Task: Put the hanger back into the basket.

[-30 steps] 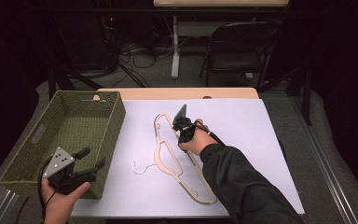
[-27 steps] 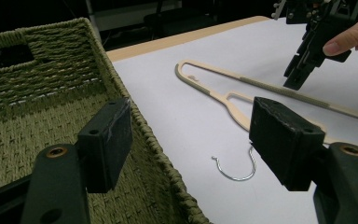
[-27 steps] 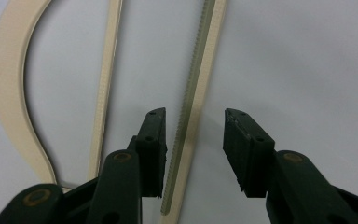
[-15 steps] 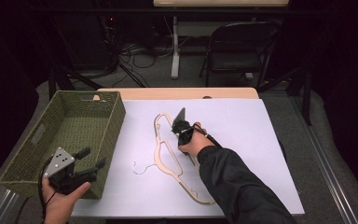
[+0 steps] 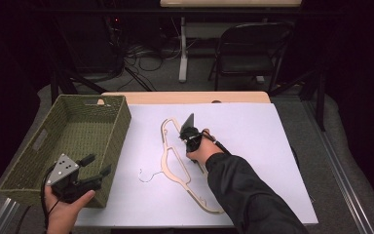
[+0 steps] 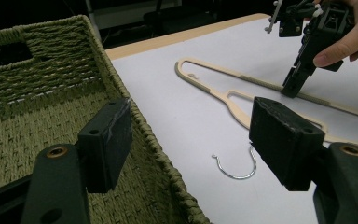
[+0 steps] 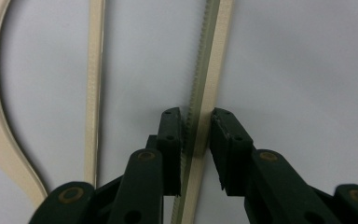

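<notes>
A pale wooden hanger [image 5: 175,168] with a wire hook [image 5: 146,176] lies flat on the white table cover [image 5: 253,131]. My right gripper [image 5: 191,140] points down onto its ridged lower bar [image 7: 209,70]. Its jaws have just been closing, and the pads now sit against both sides of the bar in the right gripper view [image 7: 196,130]. The left gripper [image 5: 100,164] is held at the near left over the corner of a woven green basket [image 5: 121,122], open with nothing between its pads [image 6: 191,140]. The left gripper view also shows the hanger [image 6: 223,95] and the right gripper [image 6: 291,88] on it.
The basket [image 6: 51,51] takes up the table's left side and holds nothing that I can see. A wooden table edge [image 5: 185,97] runs along the far side. Beyond it stand a black folding chair [image 5: 253,48] and floor cables.
The right gripper's jaws have narrowed around the hanger's bar, with the hand shifting slightly. The left hand and hanger have stayed where they were.
</notes>
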